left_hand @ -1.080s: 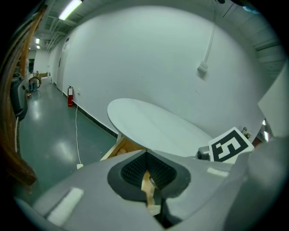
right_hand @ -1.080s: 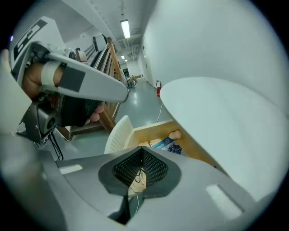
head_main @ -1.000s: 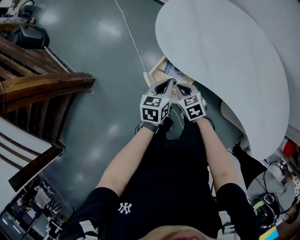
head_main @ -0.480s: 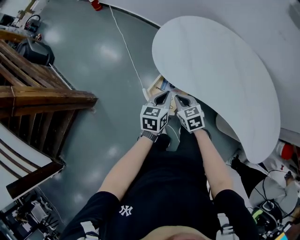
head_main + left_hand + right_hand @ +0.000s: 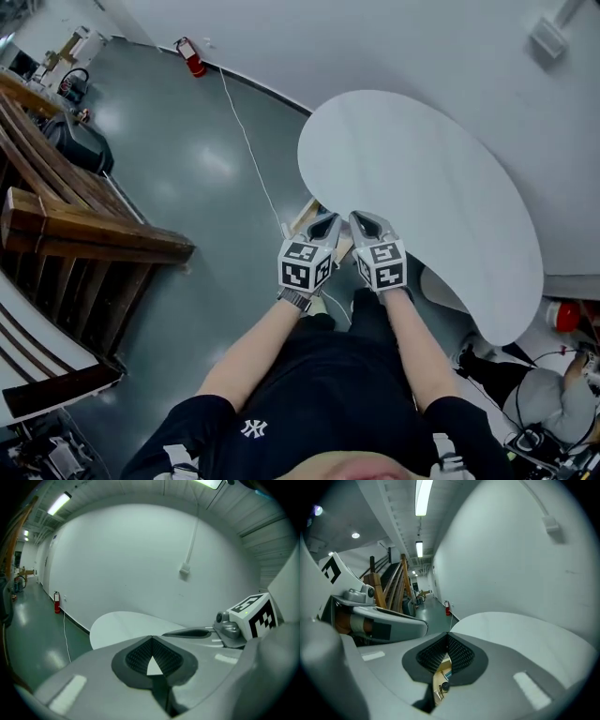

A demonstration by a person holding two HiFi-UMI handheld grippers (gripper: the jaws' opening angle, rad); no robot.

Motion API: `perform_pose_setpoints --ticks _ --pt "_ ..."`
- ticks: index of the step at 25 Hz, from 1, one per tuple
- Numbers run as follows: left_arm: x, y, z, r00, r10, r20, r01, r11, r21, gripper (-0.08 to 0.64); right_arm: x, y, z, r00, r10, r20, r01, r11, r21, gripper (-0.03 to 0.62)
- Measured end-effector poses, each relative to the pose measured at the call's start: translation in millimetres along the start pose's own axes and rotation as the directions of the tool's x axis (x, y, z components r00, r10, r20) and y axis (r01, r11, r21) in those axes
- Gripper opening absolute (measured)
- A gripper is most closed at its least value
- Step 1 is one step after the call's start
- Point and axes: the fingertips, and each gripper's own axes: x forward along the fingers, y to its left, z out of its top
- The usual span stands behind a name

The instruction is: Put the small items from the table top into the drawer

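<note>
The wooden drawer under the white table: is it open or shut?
Open: the wooden drawer sticks out from under the edge of the white table top.

Workshop hall: glossy grey floor [image 5: 187, 169] around the white table [image 5: 422, 178], fire extinguisher [image 5: 190, 56] at the wall beyond it, ceiling strip lights [image 5: 423, 496], stacked timber [image 5: 84, 234] beside it.

The drawer [image 5: 306, 217] shows only as a wooden sliver; the rest is hidden under the table top [image 5: 422, 178] and behind the left gripper [image 5: 329, 220] and right gripper [image 5: 360, 218]. The small items [image 5: 440, 682] inside it are too small to identify. At far left the picture's edge cuts off the wooden frame [image 5: 75, 234].
</note>
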Motion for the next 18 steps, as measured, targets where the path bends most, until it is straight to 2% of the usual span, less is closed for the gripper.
perform_pose_setpoints --ticks 10,18 --pt "-24.9 -24.4 59.1 0.996 -0.055 0.077 0.052 0.998 0.033 0.000 -46.3 -5.9 75.8 0.988 -0.041 0.151 0.037 0.999 0.028 0.026" --pt "-41.7 -33.1 93.2 0.988 -0.067 0.142 0.059 0.996 0.063 0.000 -60.8 -2.9 97.8 0.982 -0.048 0.184 0.046 0.999 0.016 0.025"
